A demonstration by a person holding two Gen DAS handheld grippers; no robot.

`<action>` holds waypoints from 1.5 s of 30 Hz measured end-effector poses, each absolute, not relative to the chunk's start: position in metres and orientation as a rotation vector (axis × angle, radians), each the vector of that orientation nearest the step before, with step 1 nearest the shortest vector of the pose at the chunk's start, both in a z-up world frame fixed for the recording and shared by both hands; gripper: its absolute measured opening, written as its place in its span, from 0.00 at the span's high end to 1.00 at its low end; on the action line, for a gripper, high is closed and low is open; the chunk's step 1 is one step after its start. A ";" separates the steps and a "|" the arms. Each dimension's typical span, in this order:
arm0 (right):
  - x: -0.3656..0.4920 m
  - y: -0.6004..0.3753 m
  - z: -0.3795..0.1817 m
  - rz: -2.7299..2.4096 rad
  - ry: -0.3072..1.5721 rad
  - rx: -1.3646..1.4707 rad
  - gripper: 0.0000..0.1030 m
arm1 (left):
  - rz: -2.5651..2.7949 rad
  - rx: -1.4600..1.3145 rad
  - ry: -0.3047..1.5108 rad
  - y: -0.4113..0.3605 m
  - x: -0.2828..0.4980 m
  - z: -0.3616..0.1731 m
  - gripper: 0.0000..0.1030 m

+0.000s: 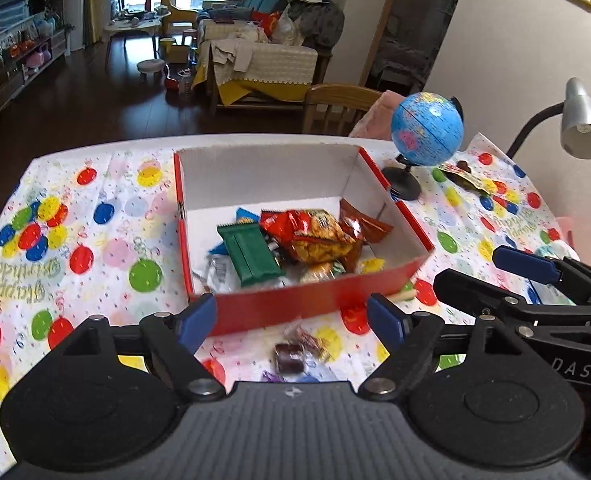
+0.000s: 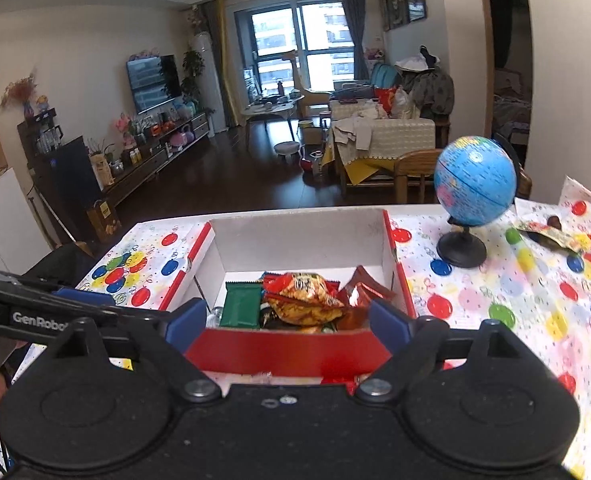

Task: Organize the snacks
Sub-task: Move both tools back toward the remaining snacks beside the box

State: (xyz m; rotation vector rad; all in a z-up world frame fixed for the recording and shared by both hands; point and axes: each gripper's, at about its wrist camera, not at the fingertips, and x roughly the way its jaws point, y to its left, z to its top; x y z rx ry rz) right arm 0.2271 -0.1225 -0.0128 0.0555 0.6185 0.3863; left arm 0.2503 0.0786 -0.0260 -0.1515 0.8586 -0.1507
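We hold both grippers low at the near edge of the table, fingers pointing across it toward the red box (image 1: 295, 304), which sits directly ahead of each. The left gripper (image 1: 291, 320) has its jaws spread wide with nothing between them; just below and ahead of its fingertips, short of the box's near wall, lies a small dark wrapped candy (image 1: 289, 358) with another small wrapper beside it on the balloon-print tablecloth (image 1: 75, 240). We judge the wide opening is kept so the jaws can drop over that loose candy. The right gripper (image 2: 287, 328) is likewise wide apart and empty, its blue pads framing the box's near wall; from the left wrist view it sits to the right of the left gripper, close beside it. Inside the box the collected snacks pile toward the near right corner: a green bar (image 1: 251, 254), an orange-red chip bag (image 1: 315, 236) and a brown packet (image 1: 361, 220) behind it, presumably dropped there because that corner is nearest our reach. Far ahead and to the right of both grippers, past the globe (image 1: 427, 130), another flat snack packet (image 1: 467, 178) lies well apart from the box, with a small brown item next to it. We judge most snacks are boxed and these strays remain.
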 end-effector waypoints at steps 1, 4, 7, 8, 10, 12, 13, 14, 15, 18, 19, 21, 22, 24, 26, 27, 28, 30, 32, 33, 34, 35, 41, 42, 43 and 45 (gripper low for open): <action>0.224 -0.123 -0.015 0.381 0.620 0.062 0.14 | -0.155 -0.151 0.859 0.079 0.247 -0.028 0.19; 0.214 -0.126 -0.023 0.363 0.633 0.071 0.14 | -0.160 -0.146 0.856 0.078 0.236 -0.034 0.18; 0.205 -0.127 -0.033 0.345 0.649 0.072 0.14 | -0.178 -0.153 0.876 0.078 0.228 -0.045 0.14; 0.202 -0.128 -0.038 0.337 0.656 0.077 0.14 | -0.184 -0.161 0.888 0.077 0.226 -0.049 0.14; 0.197 -0.131 -0.047 0.321 0.673 0.097 0.14 | -0.186 -0.169 0.911 0.076 0.222 -0.060 0.14; 0.193 -0.134 -0.057 0.304 0.692 0.113 0.14 | -0.172 -0.169 0.929 0.075 0.219 -0.070 0.14; 0.192 -0.136 -0.062 0.294 0.702 0.115 0.14 | -0.167 -0.168 0.940 0.075 0.218 -0.075 0.14; 0.190 -0.136 -0.067 0.280 0.708 0.112 0.14 | -0.161 -0.167 0.951 0.075 0.218 -0.080 0.14; 0.190 -0.139 -0.070 0.266 0.713 0.109 0.14 | -0.155 -0.169 0.960 0.075 0.218 -0.085 0.14; 0.191 -0.142 -0.081 0.237 0.708 0.096 0.14 | -0.137 -0.184 0.996 0.074 0.219 -0.098 0.14; 0.192 -0.144 -0.084 0.230 0.703 0.091 0.14 | -0.127 -0.186 1.003 0.074 0.221 -0.103 0.14; 0.196 -0.148 -0.092 0.215 0.704 0.088 0.14 | -0.103 -0.185 1.012 0.071 0.223 -0.110 0.14; 0.198 -0.150 -0.095 0.214 0.706 0.095 0.14 | -0.090 -0.190 1.020 0.070 0.225 -0.113 0.14; 0.200 -0.156 -0.101 0.214 0.698 0.103 0.14 | -0.073 -0.207 1.043 0.069 0.230 -0.122 0.14; 0.204 -0.160 -0.106 0.221 0.691 0.097 0.14 | -0.065 -0.207 1.061 0.066 0.233 -0.130 0.14; 0.205 -0.162 -0.108 0.225 0.682 0.091 0.14 | -0.060 -0.206 1.070 0.065 0.235 -0.133 0.14; 0.207 -0.163 -0.111 0.230 0.671 0.077 0.14 | -0.054 -0.206 1.078 0.064 0.237 -0.137 0.14; 0.209 -0.165 -0.116 0.244 0.656 0.045 0.14 | -0.041 -0.209 1.093 0.061 0.242 -0.144 0.14; 0.214 -0.166 -0.120 0.263 0.650 0.031 0.14 | -0.020 -0.209 1.106 0.059 0.247 -0.150 0.14; 0.219 -0.167 -0.123 0.269 0.647 0.031 0.10 | -0.008 -0.209 1.110 0.057 0.249 -0.152 0.14; 0.224 -0.169 -0.125 0.271 0.646 0.040 0.05 | 0.005 -0.212 1.114 0.056 0.251 -0.155 0.14; 0.228 -0.171 -0.126 0.267 0.642 0.057 0.00 | 0.017 -0.216 1.120 0.055 0.254 -0.157 0.14; 0.266 -0.171 -0.144 0.236 0.670 0.049 0.00 | 0.067 -0.216 1.136 0.055 0.263 -0.170 0.14; 0.272 -0.169 -0.148 0.229 0.678 0.030 0.00 | 0.076 -0.211 1.137 0.056 0.264 -0.171 0.14; 0.277 -0.168 -0.153 0.229 0.684 0.018 0.00 | 0.082 -0.211 1.141 0.056 0.265 -0.173 0.14; 0.286 -0.164 -0.161 0.239 0.696 -0.007 0.00 | 0.095 -0.208 1.153 0.058 0.267 -0.178 0.14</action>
